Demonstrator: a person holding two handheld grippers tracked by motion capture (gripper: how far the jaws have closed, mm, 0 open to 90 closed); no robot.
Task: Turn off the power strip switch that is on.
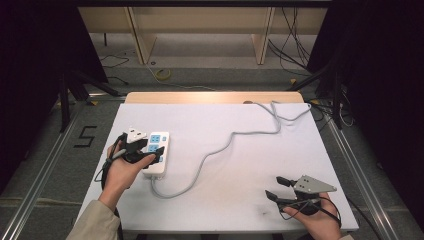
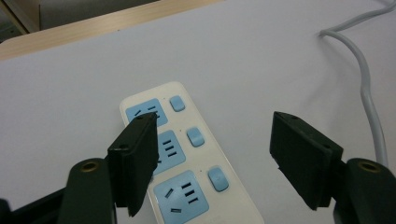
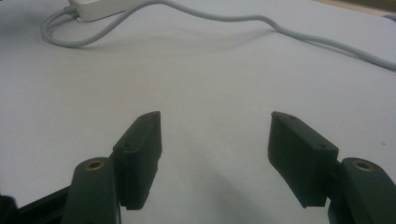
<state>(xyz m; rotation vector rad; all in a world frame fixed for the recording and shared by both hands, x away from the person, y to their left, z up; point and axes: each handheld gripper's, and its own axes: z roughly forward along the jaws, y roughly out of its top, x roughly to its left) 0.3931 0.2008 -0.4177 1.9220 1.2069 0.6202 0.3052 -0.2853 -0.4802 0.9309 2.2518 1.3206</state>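
A white power strip (image 1: 156,152) with blue sockets and blue switches (image 2: 187,163) lies flat at the table's left side. My left gripper (image 1: 152,148) hovers over it, held by a hand. Its jaws stand wide apart (image 2: 212,121); one jaw overlaps the strip's near sockets, the other is over bare table, and no pad presses on anything. The strip's grey cable (image 1: 220,147) loops across the table to the far right edge (image 2: 369,93). My right gripper (image 1: 273,186) rests low at the front right, open over bare table (image 3: 215,116), with the cable (image 3: 224,18) and the strip's end (image 3: 93,9) far ahead.
The white table (image 1: 225,120) has a wooden strip along its far edge (image 1: 210,97). Beyond it are a wooden shelf frame (image 1: 200,30) and loose floor cables (image 1: 162,75). Dark stands flank both sides. A "5" mark (image 1: 85,136) is on the floor at the left.
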